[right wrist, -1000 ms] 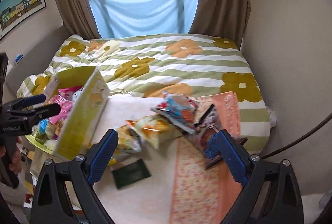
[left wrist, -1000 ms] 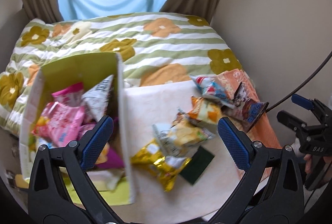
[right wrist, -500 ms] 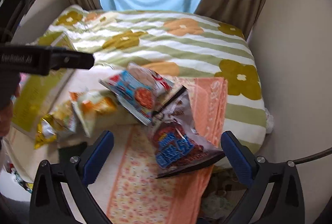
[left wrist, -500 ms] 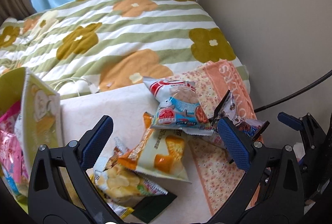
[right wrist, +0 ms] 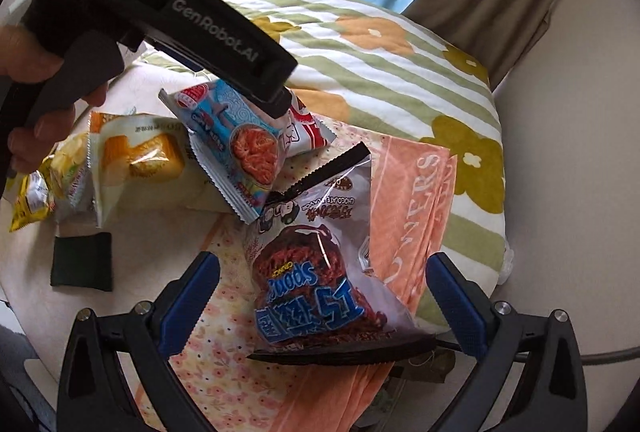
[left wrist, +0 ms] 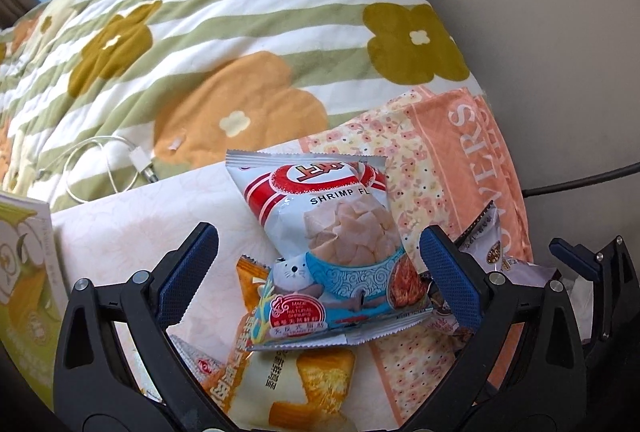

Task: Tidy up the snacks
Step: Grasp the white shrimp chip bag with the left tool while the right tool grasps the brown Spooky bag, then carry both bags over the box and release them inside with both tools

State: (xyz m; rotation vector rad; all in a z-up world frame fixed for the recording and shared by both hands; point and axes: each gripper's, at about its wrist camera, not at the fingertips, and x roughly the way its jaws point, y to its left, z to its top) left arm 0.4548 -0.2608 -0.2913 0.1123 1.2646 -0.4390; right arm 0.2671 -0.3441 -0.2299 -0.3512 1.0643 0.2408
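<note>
1. Left tongs [left wrist: 318, 266] point steeply down over the shrimp bag [left wrist: 332, 252] — jaws wide, blue pads [left wrist: 188, 268] on either side of the bag, nothing pinched.
2. The shrimp bag lies on top of the pile, its lower edge overlapping an orange bag [left wrist: 296, 380] beneath it.
3. Right tongs [right wrist: 320, 300] are spread as wide as they go, straddling the chocolate bag [right wrist: 320, 272] without pressing it.
4. That chocolate bag lies on a peach floral towel [right wrist: 404, 200], its black top edge touching the shrimp bag [right wrist: 236, 140].
5. From the right camera, the left tongs' black arm crosses the upper left, its tip right at the shrimp bag; whether it touches, I cannot tell.
6. A hand [right wrist: 36, 100] grips the handle of that left tool.
7. Further left — the orange bag [right wrist: 136, 160], then a yellow bag [right wrist: 32, 196] beside it, all on the pale cloth.
8. A small dark green packet [right wrist: 82, 260] lies flat, apart from the pile.
9. A green box [left wrist: 24, 280] peeks in at the left camera's edge.
10. Behind everything, a striped flower quilt [left wrist: 240, 24] on the bed, with a white cable [left wrist: 104, 168] coiled on it.
11. The right tongs' tip [left wrist: 576, 260] shows at the left camera's right edge, beside the chocolate bag [left wrist: 492, 252].
</note>
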